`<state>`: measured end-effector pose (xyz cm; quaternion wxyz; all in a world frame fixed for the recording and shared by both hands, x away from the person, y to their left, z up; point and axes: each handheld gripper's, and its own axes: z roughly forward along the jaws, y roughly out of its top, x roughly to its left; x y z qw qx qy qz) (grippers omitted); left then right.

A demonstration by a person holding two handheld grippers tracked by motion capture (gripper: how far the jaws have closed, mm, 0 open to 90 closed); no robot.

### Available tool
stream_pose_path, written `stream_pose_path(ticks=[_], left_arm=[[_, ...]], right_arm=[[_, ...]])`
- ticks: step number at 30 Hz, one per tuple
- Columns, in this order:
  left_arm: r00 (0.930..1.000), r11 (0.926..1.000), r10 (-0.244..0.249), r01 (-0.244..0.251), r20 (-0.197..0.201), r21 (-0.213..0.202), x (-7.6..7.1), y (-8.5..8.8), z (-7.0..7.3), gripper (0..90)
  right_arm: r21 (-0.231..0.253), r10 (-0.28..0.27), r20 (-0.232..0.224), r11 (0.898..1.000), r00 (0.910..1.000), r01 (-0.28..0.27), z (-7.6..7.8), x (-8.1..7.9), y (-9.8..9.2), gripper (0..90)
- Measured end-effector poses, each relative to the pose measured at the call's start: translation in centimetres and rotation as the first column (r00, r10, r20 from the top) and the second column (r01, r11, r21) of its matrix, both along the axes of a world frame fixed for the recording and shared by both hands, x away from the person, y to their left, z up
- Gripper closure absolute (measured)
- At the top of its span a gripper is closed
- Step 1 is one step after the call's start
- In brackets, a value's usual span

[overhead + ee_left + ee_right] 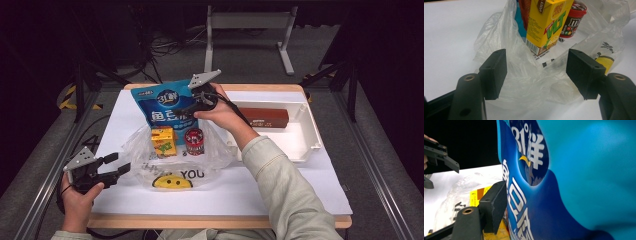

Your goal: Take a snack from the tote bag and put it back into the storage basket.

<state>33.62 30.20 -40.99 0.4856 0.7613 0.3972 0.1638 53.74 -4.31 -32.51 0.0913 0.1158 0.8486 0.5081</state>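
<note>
Right tongs (186, 111) around blue pouch (162, 102)

Glossy blue foil pouch (165, 102) is gleaming; thin clear plastic bag (150, 155) is crinkling; yellow carton (546, 25) is looking like smooth printed card; the gripper (536, 72) pads are showing matt black plastic; white surface (300, 185) is looking matt.

Blue snack pouch (167, 104) stands upright, apparently inside the clear plastic bag (210, 150).

A person in a pale beige long-sleeved top works two black hand-held grippers. The left gripper (114, 164) and right gripper (192, 107) each carry a grey three-cornered plate behind the jaws, brass-ringed screw holes beside blocky black pads (494, 72), and a trailing cable.
</note>
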Motion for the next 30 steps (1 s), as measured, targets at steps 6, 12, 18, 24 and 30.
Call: stream_pose_path(ticks=[6,12,18,24,30], left_arm=[[1.0,1.0,0.0,0.0,0.0,0.001,0.0,0.0,0.0,33.9],[1.0,1.0,-0.001,0.001,0.0,-0.003,0.1,0.0,0.0,33.8],[1.0,1.0,-0.002,0.002,0.0,-0.001,0.2,0.0,0.0,33.8],[1.0,1.0,-0.002,0.002,0.0,-0.001,0.2,-0.1,0.0,33.8],[1.0,1.0,-0.003,0.003,0.004,0.002,0.3,-0.1,0.0,33.8]], right_arm=[[-0.012,0.015,0.009,1.0,0.9999,-0.014,-0.7,0.3,0.4,33.5],[-0.037,0.049,0.026,0.998,0.9985,-0.048,-1.0,0.2,0.6,47.7],[-0.048,0.109,0.032,0.993,0.9936,-0.107,-1.3,0.1,0.4,70.1],[-0.082,0.106,0.06,0.992,0.9925,-0.101,-1.1,-0.2,0.5,80.6],[-0.084,0.087,0.062,0.993,0.9943,-0.082,-1.1,-0.5,0.6,84.5]])
